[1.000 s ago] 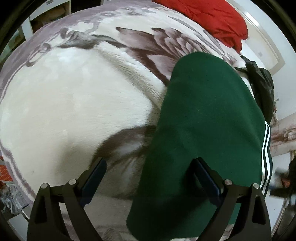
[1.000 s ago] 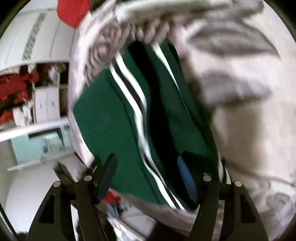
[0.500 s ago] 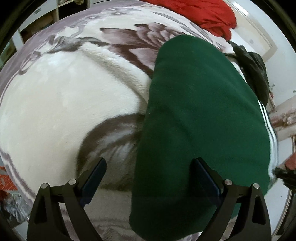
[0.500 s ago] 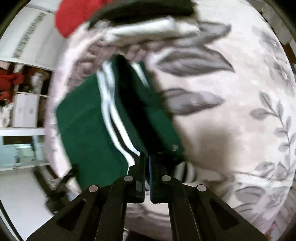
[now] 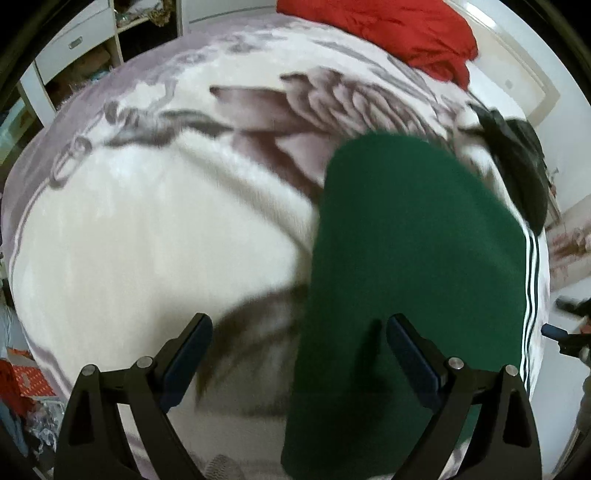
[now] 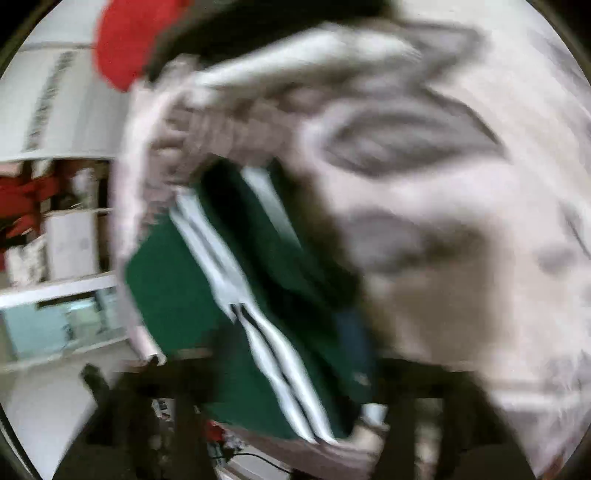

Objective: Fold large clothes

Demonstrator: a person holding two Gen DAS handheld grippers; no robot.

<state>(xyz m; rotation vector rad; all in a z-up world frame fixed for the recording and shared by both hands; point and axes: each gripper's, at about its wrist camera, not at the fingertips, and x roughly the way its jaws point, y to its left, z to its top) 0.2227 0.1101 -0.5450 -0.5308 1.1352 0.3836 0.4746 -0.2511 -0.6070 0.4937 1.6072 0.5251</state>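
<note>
The left gripper (image 5: 297,354) hung over the bed with its two black fingers spread wide and nothing pinched between them; the blue pad of the right-hand finger (image 5: 413,354) stood above dark green cloth, the pad of the other above the blanket. Whether that pad touched the cloth could not be told.

Under it lay the folded dark green fleece garment with white side stripes (image 5: 413,258), a long rounded slab running away from the gripper toward the head of the bed, its three white stripes along its right edge near the bed's side. It rested on a plush cream blanket printed with grey-brown feathers and leaves (image 5: 147,221). Beyond the garment's far end sat a crumpled black garment (image 5: 524,173), and farther back a heap of red cloth (image 5: 388,33). At the right rim of the left wrist view a blue-tipped black piece (image 5: 557,332) showed beside the bed, probably part of the other gripper.

The right wrist view was heavily smeared. The right gripper (image 6: 295,413) showed only as dark blurred shapes along the bottom edge, well apart, and its jaws were opening. The green garment's (image 6: 177,295) striped edge lay between the fingers at the near corner of the blanket (image 6: 461,240); no pinch on it could be made out through the blur.
</note>
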